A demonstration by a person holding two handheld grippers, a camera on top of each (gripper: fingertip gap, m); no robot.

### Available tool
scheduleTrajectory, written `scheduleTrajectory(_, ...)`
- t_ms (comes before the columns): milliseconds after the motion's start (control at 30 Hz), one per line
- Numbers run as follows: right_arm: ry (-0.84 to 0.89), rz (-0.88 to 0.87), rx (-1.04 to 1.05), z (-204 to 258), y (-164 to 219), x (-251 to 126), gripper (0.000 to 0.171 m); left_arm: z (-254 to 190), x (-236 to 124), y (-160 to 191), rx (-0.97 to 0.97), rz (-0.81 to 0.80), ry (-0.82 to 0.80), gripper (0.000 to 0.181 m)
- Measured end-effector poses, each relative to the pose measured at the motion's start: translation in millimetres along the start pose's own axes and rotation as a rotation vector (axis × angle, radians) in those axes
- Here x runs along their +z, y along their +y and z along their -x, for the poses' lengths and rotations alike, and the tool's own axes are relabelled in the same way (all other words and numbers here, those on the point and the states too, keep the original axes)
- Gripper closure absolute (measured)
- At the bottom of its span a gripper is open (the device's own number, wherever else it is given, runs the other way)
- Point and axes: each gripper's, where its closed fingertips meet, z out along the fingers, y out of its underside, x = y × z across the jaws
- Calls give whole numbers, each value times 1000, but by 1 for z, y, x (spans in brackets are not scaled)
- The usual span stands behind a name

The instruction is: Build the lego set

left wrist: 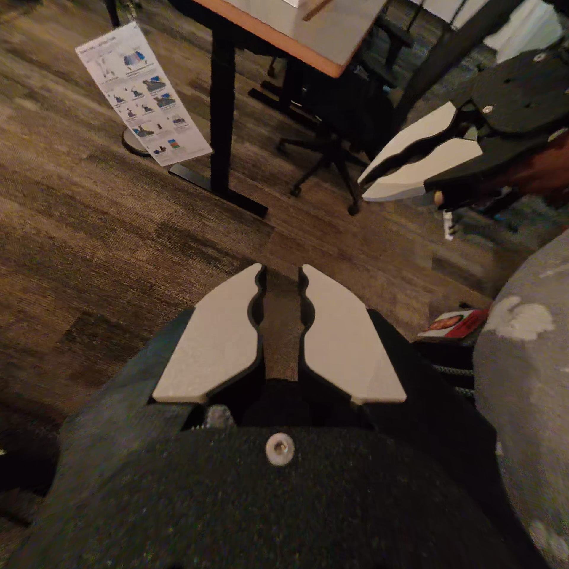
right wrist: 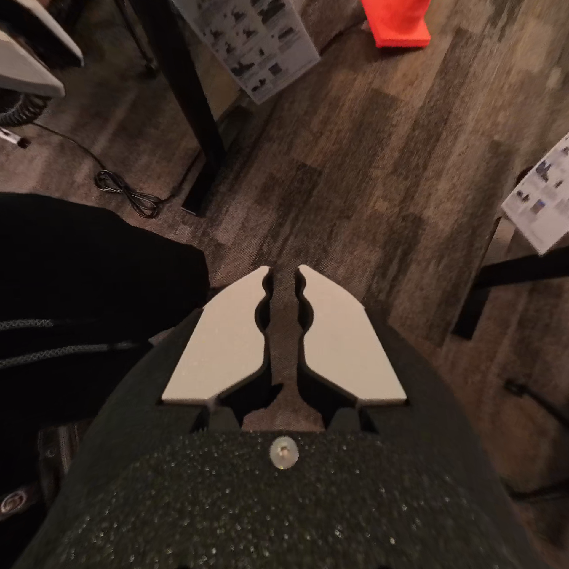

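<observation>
No lego pieces show in either view. Both grippers point down at a brown carpet floor. My left gripper (left wrist: 282,271) has its white fingers a narrow gap apart and holds nothing. My right gripper (right wrist: 283,271) also stands slightly open and empty; it also shows at the right of the left wrist view (left wrist: 363,189), held by a hand. A printed instruction sheet (left wrist: 141,92) with small pictures leans near a black table leg (left wrist: 221,107); it also shows at the top of the right wrist view (right wrist: 258,40).
A table with a wood-coloured edge (left wrist: 277,40) stands above, with an office chair base (left wrist: 332,154) behind it. A grey rounded surface (left wrist: 523,385) fills the right. An orange object (right wrist: 397,21), a coiled cable (right wrist: 123,187), a second printed sheet (right wrist: 542,197) and a person's dark clothing (right wrist: 77,261) show. My right fingertips sit around 15 centimetres from my left ones.
</observation>
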Motion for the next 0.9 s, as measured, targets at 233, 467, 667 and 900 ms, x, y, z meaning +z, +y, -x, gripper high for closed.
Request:
scheduleTrajectory(233, -3, -27, -55, -135, -90, 88, 158, 124, 121, -51, -62, -20, -13, 165)
scheduleTrajectory(467, 8, -63, -20, -249, -229, 172, 158, 281, 230, -199, 136, 14, 155, 166)
scheduleTrajectory(667, -32, -132, -36, -338, -347, 263, 158, 418, 271, -308, 219, 29, 117, 167)
scheduleTrajectory(900, -237, -118, -309, -426, -462, 411, 154, 609, 296, -336, 28, 18, -168, 171)
